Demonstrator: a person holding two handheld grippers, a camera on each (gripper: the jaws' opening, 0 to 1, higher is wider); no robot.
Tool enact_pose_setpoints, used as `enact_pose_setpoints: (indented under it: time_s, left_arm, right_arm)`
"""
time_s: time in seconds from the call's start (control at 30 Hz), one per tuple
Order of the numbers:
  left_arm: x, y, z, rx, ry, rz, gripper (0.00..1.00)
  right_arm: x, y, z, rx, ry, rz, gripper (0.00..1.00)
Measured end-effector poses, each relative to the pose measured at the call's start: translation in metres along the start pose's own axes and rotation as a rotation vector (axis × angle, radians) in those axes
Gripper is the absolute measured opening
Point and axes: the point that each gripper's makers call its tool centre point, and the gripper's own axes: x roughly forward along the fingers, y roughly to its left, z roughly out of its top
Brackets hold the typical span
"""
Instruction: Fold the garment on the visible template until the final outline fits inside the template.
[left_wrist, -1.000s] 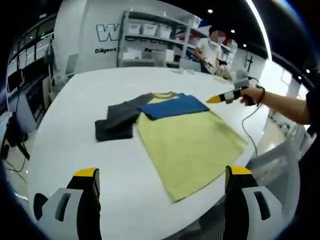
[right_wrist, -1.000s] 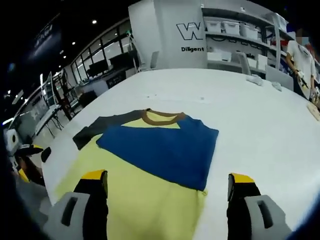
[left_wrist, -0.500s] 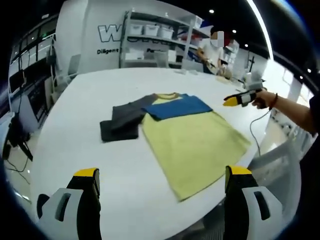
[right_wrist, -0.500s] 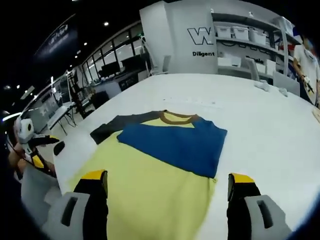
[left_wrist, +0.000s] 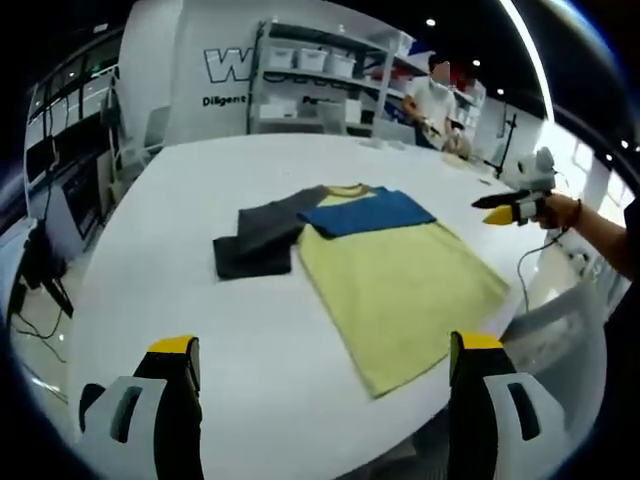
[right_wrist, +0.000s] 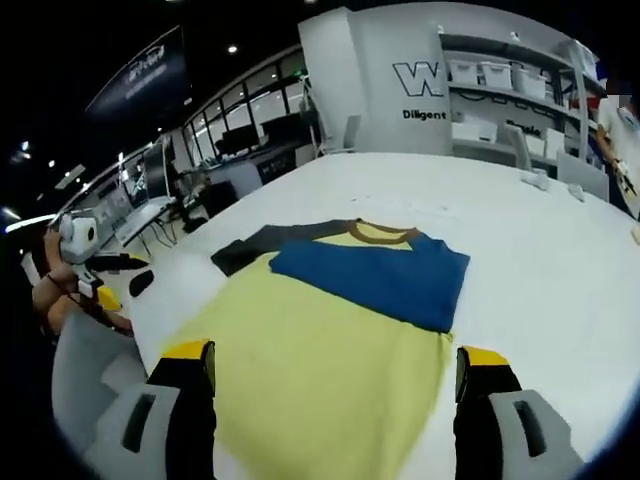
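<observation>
Shirt (left_wrist: 385, 265) looks soft and limp, best pinched at a hem corner; left gripper (left_wrist: 318, 400) and right gripper (right_wrist: 332, 400) both gape, empty.

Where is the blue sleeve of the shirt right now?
The blue sleeve lies folded across the yellow shirt body, just below the brown collar; the grey sleeve stretches out on the table.

I can read big white letters on the grey wall (right_wrist: 400, 70) at the top of my right gripper view. There is a big "W" (right_wrist: 412, 78), and the rest is hidden by the shelves. Under it, small words start with "Diligent" (right_wrist: 424, 114). In my left gripper view the same wall (left_wrist: 190, 60) shows "W" and "Diligent" too, at the upper left.
</observation>
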Motion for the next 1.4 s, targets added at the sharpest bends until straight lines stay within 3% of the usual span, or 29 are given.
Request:
enact_pose_setpoints:
  time_s: [0.37, 0.5, 0.63, 0.73, 0.87, 1.17, 1.4]
  left_arm:
    - [0.010, 0.026, 0.011, -0.011, -0.013, 0.030, 0.95]
    - [0.014, 0.037, 0.021, -0.034, -0.028, 0.030, 0.93]
    - [0.020, 0.053, 0.030, -0.019, -0.030, 0.063, 0.91]
    - [0.026, 0.069, 0.036, -0.058, -0.043, 0.094, 0.86]
    - [0.036, 0.085, 0.037, -0.059, -0.018, 0.118, 0.83]
    - [0.063, 0.124, 0.047, -0.118, -0.029, 0.196, 0.69]
    - [0.086, 0.134, 0.051, -0.115, -0.020, 0.208, 0.62]
  right_arm:
    - [-0.012, 0.032, -0.027, -0.034, 0.025, 0.037, 1.00]
    - [-0.011, 0.032, -0.039, -0.032, 0.035, 0.036, 0.99]
    - [-0.010, 0.034, -0.045, -0.012, 0.034, 0.036, 0.99]
    - [-0.011, 0.035, -0.049, 0.004, 0.036, 0.038, 0.99]
    - [-0.011, 0.034, -0.054, 0.013, 0.042, 0.035, 0.99]
    - [-0.014, 0.031, -0.055, 0.034, 0.038, 0.024, 0.99]
    - [-0.015, 0.023, -0.055, 0.049, 0.037, 0.001, 0.99]
